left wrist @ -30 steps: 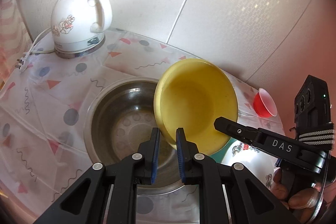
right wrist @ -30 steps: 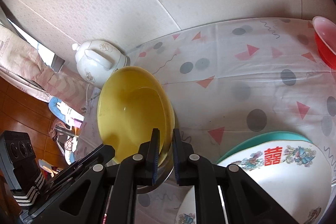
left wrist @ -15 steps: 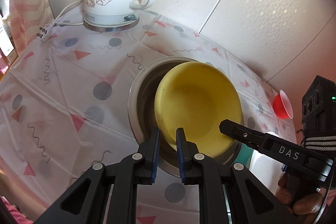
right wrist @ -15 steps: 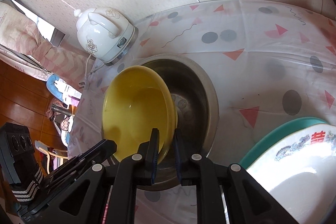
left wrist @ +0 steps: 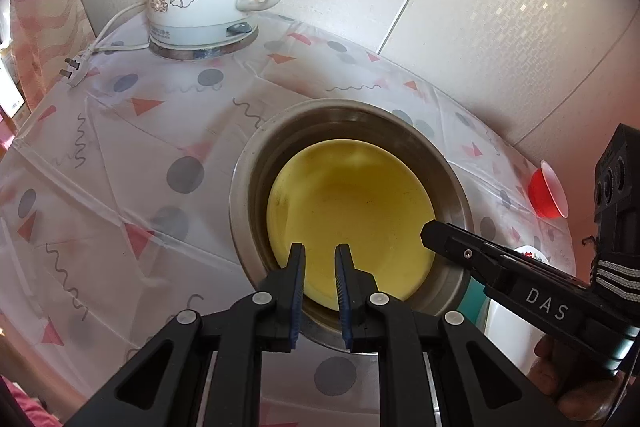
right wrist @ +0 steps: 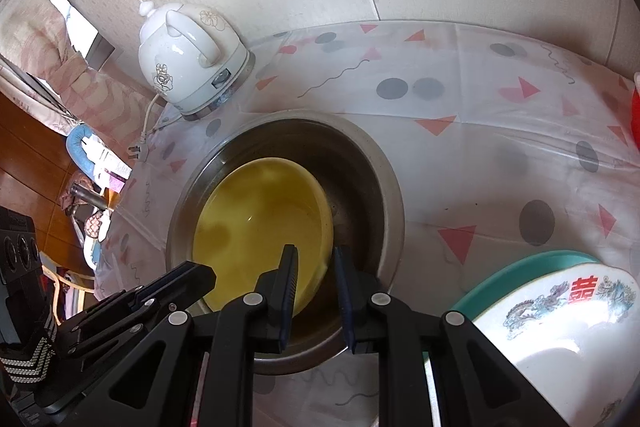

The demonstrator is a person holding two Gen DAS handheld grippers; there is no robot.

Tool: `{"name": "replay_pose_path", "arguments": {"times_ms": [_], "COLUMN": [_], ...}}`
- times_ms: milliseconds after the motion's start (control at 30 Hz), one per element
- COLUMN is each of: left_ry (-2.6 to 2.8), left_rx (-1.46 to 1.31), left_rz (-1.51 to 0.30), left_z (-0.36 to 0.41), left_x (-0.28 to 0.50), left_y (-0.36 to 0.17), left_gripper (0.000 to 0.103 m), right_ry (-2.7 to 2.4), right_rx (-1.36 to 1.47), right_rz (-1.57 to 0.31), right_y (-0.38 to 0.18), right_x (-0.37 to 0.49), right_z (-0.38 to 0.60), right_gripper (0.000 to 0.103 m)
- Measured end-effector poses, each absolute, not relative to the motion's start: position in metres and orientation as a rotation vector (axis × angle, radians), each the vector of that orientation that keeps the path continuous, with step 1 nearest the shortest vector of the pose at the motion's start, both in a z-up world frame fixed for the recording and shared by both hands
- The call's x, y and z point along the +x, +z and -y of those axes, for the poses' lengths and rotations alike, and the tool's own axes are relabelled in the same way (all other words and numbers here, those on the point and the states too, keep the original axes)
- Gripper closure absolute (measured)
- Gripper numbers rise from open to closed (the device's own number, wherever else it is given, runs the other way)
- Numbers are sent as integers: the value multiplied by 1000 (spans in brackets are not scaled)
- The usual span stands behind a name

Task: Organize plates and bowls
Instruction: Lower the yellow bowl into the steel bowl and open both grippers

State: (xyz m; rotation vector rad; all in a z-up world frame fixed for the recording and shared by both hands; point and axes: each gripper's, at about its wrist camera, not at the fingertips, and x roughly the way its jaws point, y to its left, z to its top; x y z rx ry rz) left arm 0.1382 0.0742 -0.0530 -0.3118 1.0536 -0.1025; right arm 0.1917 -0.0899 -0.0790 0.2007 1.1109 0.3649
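Yellow bowl (left wrist: 352,227) now lowered into steel basin (left wrist: 256,163), left tongs (left wrist: 320,267) and right tongs (right wrist: 314,269) released, straddling its near rim

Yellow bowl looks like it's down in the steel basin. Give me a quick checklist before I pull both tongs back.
1. Yellow bowl inside the steel basin: ok.
2. Left tongs open, rim between the fingers with gaps showing: ok.
3. Right tongs open: ok.
4. Bowl sitting flat: not ok; in the right wrist view it leans toward the near-left wall.
5. Bowl resting steady on the basin: cannot tell.
6. Retreat path: the enamel basin sits close on the right; not ok for a sideways swing.
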Motion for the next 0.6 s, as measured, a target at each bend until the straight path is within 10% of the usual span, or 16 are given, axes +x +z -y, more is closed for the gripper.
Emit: {"name": "replay_pose_path", "arguments": {"times_ms": [600], "left_ry": [-94], "left_rx": [-263], "left_rz": [-1067], "left_z": [-59], "left_x": [157], "left_y": [-67], "left_gripper": [88], "right_ry": [321], "right_rx": [195], "right_rz": [-1040], "right_y": [-69], "right_x": [185], "right_z": [107], "right_gripper": [87]}}
